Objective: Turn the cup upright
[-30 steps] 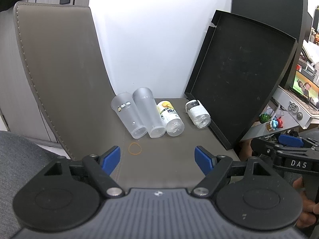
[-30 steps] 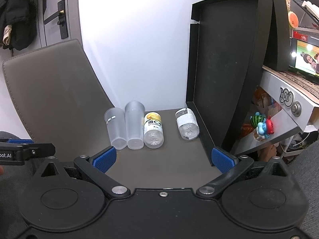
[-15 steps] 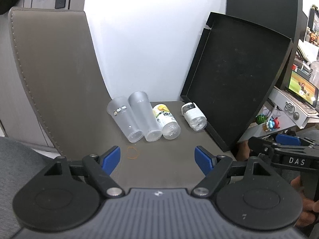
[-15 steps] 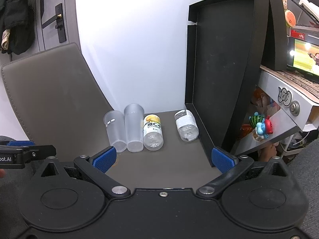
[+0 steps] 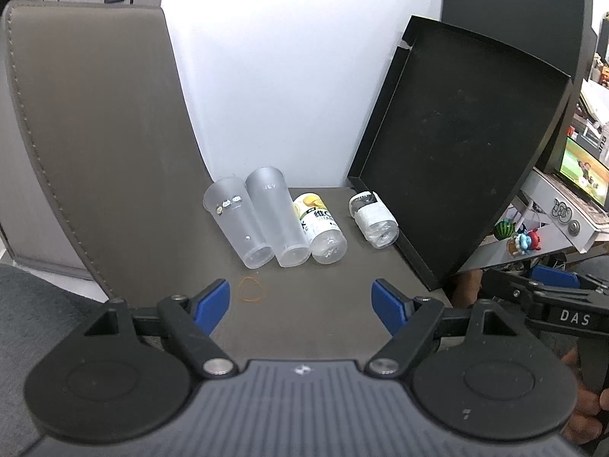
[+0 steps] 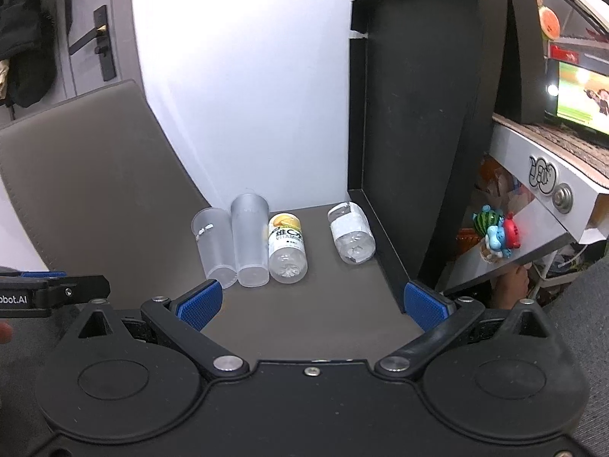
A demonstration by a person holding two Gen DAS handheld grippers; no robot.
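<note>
Two frosted plastic cups lie on their sides next to each other on the brown leather surface [image 5: 304, 320], bases toward me. The shorter cup [image 5: 238, 228] with small stickers is on the left, the taller cup [image 5: 278, 221] touches its right side. In the right wrist view the shorter cup [image 6: 213, 243] and the taller cup [image 6: 249, 238] show the same way. My left gripper [image 5: 302, 302] is open and empty, well short of the cups. My right gripper [image 6: 312, 304] is open and empty, also short of them.
A yellow-labelled bottle [image 5: 319, 226] lies against the taller cup. A clear bottle [image 5: 373, 219] lies further right, beside a black tray [image 5: 456, 144] leaning upright. A rubber band [image 5: 251, 289] lies near my left finger. A brown leather backrest [image 5: 95, 152] rises on the left.
Both grippers have drawn back a little from the cups, which look slightly smaller. Both stay open and nothing on the surface has moved.
</note>
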